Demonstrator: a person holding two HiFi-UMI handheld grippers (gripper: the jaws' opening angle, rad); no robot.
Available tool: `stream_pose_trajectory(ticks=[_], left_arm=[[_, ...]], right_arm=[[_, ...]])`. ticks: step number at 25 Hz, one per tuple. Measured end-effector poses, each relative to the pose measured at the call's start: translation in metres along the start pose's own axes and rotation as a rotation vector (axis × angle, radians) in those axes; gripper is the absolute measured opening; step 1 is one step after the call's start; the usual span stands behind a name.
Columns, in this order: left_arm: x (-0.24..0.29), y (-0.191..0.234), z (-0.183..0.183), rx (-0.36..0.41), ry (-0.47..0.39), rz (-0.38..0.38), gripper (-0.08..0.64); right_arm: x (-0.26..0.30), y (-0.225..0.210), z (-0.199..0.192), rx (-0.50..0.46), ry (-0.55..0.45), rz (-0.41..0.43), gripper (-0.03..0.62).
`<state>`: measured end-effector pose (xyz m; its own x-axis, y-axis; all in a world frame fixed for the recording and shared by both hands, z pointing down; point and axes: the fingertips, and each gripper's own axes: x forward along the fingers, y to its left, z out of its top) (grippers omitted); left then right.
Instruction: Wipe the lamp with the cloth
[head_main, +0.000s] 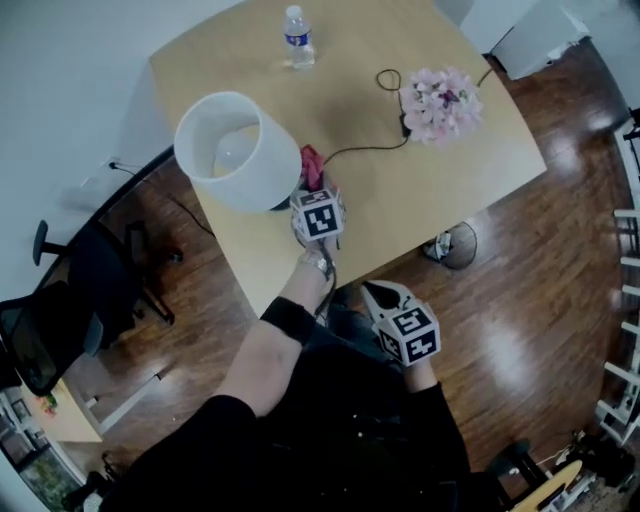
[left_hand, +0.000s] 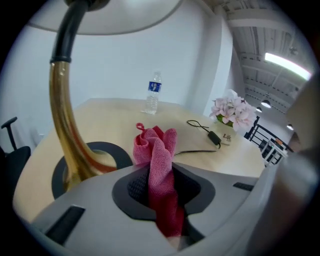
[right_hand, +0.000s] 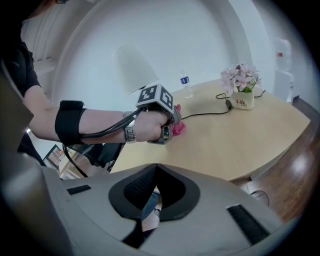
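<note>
The lamp has a white shade (head_main: 237, 150), a curved brass stem (left_hand: 62, 125) and a dark round base (left_hand: 107, 150), and stands on the left part of the wooden table (head_main: 440, 190). My left gripper (head_main: 311, 192) is shut on a pink cloth (left_hand: 156, 150), which bunches up out of the jaws just right of the base. The cloth (head_main: 312, 165) peeks out beside the shade. My right gripper (head_main: 378, 295) is shut and holds nothing. It hangs off the table's near edge, pointing toward the left hand (right_hand: 150, 125).
A water bottle (head_main: 298, 38) stands at the far edge. A pot of pink flowers (head_main: 440, 103) sits to the right, with a black cable (head_main: 365, 150) running from it toward the lamp. A black chair (head_main: 60, 310) stands on the floor at left.
</note>
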<state>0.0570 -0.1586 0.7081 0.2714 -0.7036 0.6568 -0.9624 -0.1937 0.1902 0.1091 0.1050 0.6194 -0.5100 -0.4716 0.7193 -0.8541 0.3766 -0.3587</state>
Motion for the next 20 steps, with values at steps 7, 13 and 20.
stream_pose_trajectory(ticks=[7,13,20], left_arm=[[-0.048,-0.065,-0.007,0.18,0.069,-0.326,0.084],[-0.16,-0.028,-0.036,0.239,0.123,-0.447,0.083],[-0.251,0.039,-0.07,0.13,0.174,-0.386,0.081]], right_arm=[[-0.007,-0.012,0.032,-0.037,-0.048,-0.014,0.008],[-0.003,-0.005,0.063,-0.08,-0.109,0.004,0.008],[0.015,0.022,0.078,-0.137,-0.118,0.067,0.008]])
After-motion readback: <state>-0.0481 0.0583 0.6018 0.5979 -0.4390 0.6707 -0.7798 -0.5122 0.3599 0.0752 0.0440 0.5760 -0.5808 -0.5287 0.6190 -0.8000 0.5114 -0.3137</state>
